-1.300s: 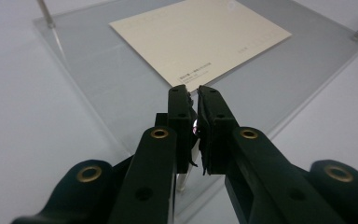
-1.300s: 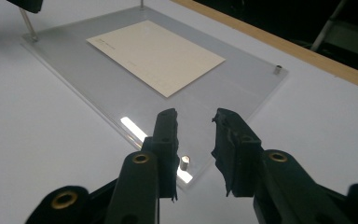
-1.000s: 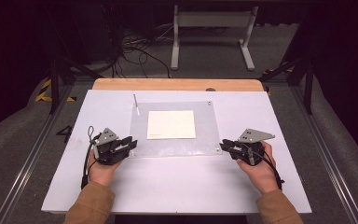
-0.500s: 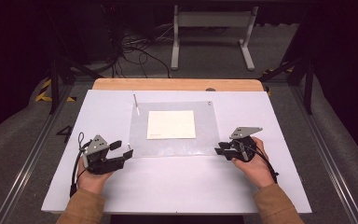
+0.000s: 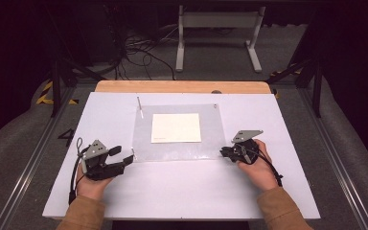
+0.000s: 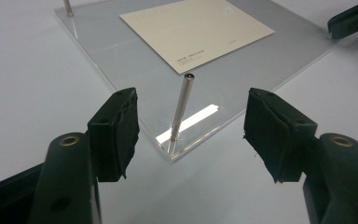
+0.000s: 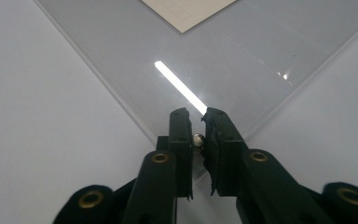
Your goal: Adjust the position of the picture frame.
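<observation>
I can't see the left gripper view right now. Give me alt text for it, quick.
The left claw is open, its two black jaws standing apart on either side of a thin upright metal pin at the near corner of a clear acrylic sheet. A cream card lies flat on the sheet, on a white table. The right claw shows at the sheet's far corner.

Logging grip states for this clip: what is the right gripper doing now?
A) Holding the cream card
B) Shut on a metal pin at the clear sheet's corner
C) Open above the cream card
B: in the right gripper view, the right gripper has its jaws closed on the metal pin at the clear sheet's corner.
</observation>
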`<state>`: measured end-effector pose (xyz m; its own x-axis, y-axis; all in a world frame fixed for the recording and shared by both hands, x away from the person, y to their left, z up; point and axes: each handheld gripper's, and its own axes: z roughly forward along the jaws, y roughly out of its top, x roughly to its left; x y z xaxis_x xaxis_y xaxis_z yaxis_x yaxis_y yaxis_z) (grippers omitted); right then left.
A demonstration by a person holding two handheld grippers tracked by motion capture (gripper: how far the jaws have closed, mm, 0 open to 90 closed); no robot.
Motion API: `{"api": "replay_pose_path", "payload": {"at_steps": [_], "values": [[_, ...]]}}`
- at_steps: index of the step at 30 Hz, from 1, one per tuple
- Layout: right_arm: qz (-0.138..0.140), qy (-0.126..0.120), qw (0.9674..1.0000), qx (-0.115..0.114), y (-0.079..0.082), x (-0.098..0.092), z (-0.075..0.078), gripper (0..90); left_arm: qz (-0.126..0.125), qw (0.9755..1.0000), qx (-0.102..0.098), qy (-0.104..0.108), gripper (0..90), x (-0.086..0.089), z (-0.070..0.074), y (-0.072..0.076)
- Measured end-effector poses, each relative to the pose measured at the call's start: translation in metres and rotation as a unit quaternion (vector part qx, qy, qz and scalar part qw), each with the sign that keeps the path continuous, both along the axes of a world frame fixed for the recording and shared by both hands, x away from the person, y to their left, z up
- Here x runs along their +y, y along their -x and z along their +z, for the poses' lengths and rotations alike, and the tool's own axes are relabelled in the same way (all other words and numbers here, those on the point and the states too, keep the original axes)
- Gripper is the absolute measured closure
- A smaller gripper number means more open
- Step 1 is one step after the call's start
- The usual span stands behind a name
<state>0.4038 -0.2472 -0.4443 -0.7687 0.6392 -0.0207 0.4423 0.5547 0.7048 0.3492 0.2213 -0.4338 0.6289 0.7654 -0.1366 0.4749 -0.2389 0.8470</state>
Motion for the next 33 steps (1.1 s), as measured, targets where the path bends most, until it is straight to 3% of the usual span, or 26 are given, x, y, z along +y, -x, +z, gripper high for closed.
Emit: {"api": "replay_pose_path", "payload": {"at_steps": [5, 14, 20, 23, 24, 33], "values": [[0.017, 0.007, 0.9998, -0.006, 0.003, 0.002, 0.000, 83.0, 0.004, 1.0000, 0.001, 0.004, 35.6, 0.003, 0.000, -0.001], [0.084, 0.022, 0.9962, 0.008, 0.023, 0.019, 0.003, 83.0, 0.015, 0.9997, -0.001, 0.022, 35.6, 0.013, 0.003, 0.001], [0.133, 0.035, 0.9902, 0.025, 0.040, 0.036, 0.005, 83.0, 0.027, 0.9993, -0.004, 0.024, 35.4, 0.022, 0.005, 0.003], [0.164, 0.040, 0.9851, 0.035, 0.051, 0.048, 0.006, 83.0, 0.034, 0.9991, -0.006, 0.026, 35.3, 0.028, 0.005, 0.004], [0.164, 0.040, 0.9851, 0.035, 0.051, 0.048, 0.006, 83.0, 0.034, 0.9991, -0.006, 0.026, 35.1, 0.028, 0.005, 0.004], [0.224, 0.032, 0.9713, 0.072, 0.081, 0.081, 0.006, 82.9, 0.046, 0.9986, -0.004, 0.026, 34.7, 0.036, 0.002, 0.007]]}}
